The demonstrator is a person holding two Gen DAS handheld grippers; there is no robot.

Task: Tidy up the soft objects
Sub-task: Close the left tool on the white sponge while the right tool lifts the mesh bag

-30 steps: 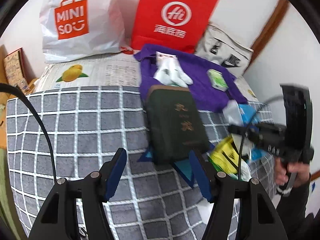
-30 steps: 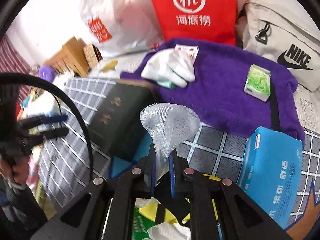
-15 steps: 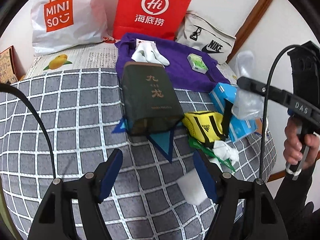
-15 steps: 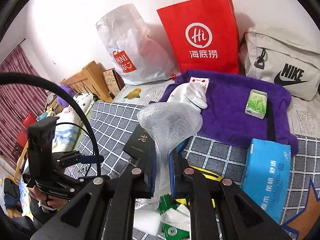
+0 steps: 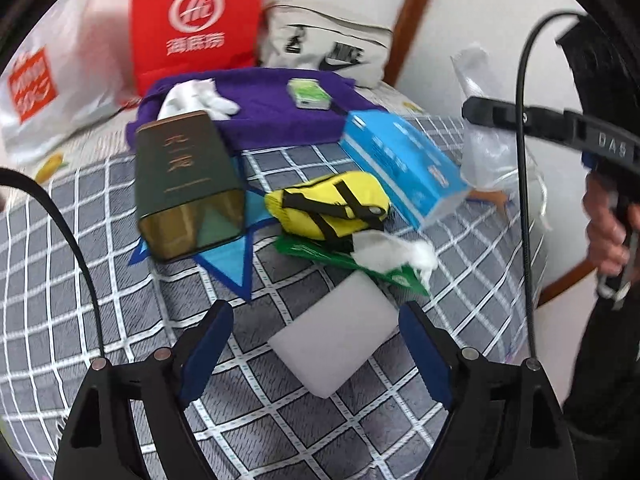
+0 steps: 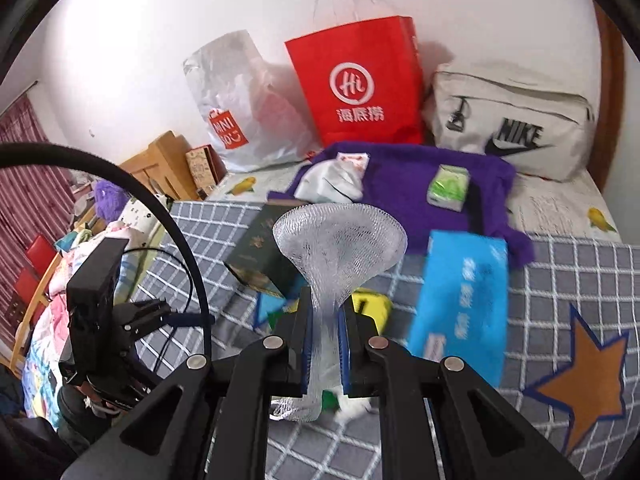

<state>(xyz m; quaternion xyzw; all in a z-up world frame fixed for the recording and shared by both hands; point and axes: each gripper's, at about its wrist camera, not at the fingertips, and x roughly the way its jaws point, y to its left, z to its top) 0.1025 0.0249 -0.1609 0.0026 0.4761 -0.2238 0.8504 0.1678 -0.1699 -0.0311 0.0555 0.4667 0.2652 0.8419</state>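
My right gripper is shut on a clear foam net sleeve and holds it above the bed; the sleeve also shows at the right of the left wrist view. My left gripper is open, its fingers on either side of a white foam block lying on the grey checked bedspread. Beyond lie a yellow pouch, a crumpled white tissue on a green packet, a blue tissue box and white gloves on a purple cloth.
A dark green box lies left of the pouch. A red bag, a white Miniso bag and a Nike bag stand against the wall. A small green pack sits on the purple cloth.
My left gripper has moved right and forward, bringing the white foam block between its open fingers. My right gripper has lifted with the net sleeve still in it.
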